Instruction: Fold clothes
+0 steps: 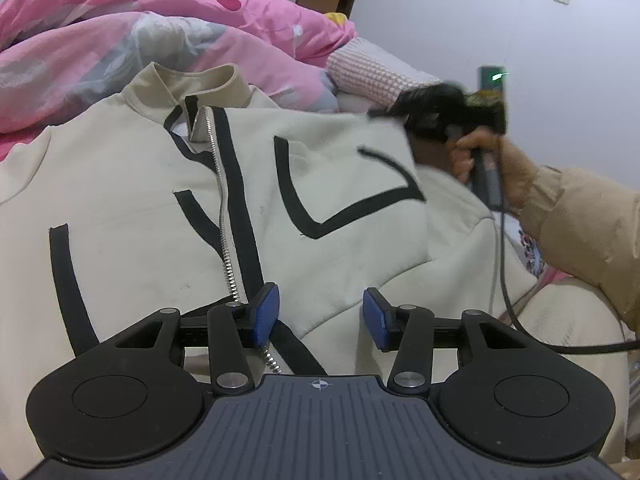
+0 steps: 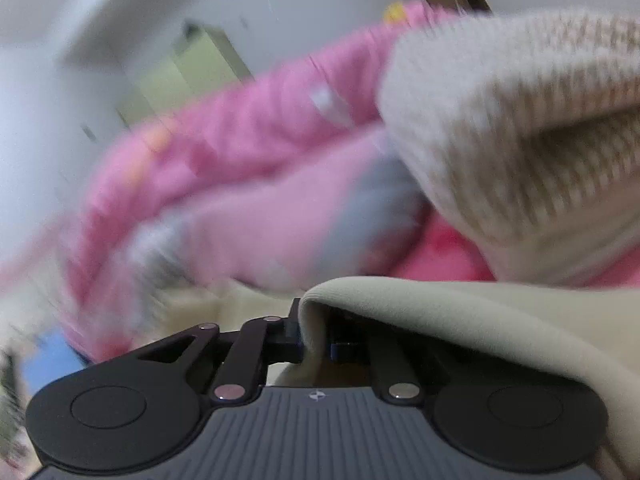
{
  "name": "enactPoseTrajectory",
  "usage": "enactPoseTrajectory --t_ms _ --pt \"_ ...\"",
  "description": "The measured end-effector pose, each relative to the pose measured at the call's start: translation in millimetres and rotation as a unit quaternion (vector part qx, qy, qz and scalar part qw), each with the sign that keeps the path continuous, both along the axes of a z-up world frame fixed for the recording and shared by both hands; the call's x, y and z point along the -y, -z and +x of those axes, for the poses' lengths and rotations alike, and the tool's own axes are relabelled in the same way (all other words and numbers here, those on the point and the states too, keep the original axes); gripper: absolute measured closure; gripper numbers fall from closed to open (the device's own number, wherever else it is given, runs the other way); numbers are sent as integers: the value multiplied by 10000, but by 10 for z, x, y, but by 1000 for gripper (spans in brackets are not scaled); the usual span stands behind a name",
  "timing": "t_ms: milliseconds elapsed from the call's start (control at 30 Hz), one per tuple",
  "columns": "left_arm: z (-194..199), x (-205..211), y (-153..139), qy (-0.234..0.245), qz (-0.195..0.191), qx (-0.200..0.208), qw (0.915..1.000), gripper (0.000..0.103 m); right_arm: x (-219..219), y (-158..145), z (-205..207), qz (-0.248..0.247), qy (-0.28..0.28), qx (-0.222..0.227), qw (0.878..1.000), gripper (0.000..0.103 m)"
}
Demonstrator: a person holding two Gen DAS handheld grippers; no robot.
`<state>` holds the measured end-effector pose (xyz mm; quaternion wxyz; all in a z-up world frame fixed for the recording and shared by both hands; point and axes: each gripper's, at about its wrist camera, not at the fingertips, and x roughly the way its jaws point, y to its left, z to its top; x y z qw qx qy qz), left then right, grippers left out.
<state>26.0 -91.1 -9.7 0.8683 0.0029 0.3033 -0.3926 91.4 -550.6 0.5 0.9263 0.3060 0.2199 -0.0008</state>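
A cream jacket [image 1: 160, 208] with black stripes and a silver zipper [image 1: 224, 216] lies front up on the bed, collar at the far end. My left gripper [image 1: 320, 316] hangs open just over its lower front, right of the zipper, with its blue pads [image 1: 264, 312] apart. At the far right my right gripper [image 1: 400, 114] holds the jacket's lifted side, which is folded inward over the chest. The right wrist view is blurred. There my right gripper [image 2: 316, 340] is shut on a fold of the cream jacket [image 2: 460, 320], which drapes over its right finger.
A pink flowered quilt [image 1: 120, 20] is heaped behind the collar and fills the blurred quilt [image 2: 240, 160] background. A knitted cream cloth [image 1: 368, 68] lies beside it. A person's hand [image 1: 480, 152] and tan sleeve [image 1: 580, 220] hold the right gripper; a black cable [image 1: 504, 280] hangs down.
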Motion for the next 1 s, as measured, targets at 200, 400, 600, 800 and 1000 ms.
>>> enactPoseTrajectory --t_ms 200,400,600,800,1000 --pt "6 -3 2 5 -18 -4 10000 56 160 82 -235 526 69 -236 9983 57" --pt "10 -9 4 52 -26 0 10000 55 -43 -246 -749 -270 -269 -273 9989 50" --pt "6 -8 9 56 -21 12 10000 53 -881 -248 -807 -2837 -1322 -1187 9423 51" --pt "-21 -8 -6 12 -7 9 10000 53 -1098 -27 -701 -3167 -1532 -1432 9251 64" --pt "-48 -31 -15 -21 -42 7 10000 52 -906 -79 -871 -2747 -952 -1360 9471 98"
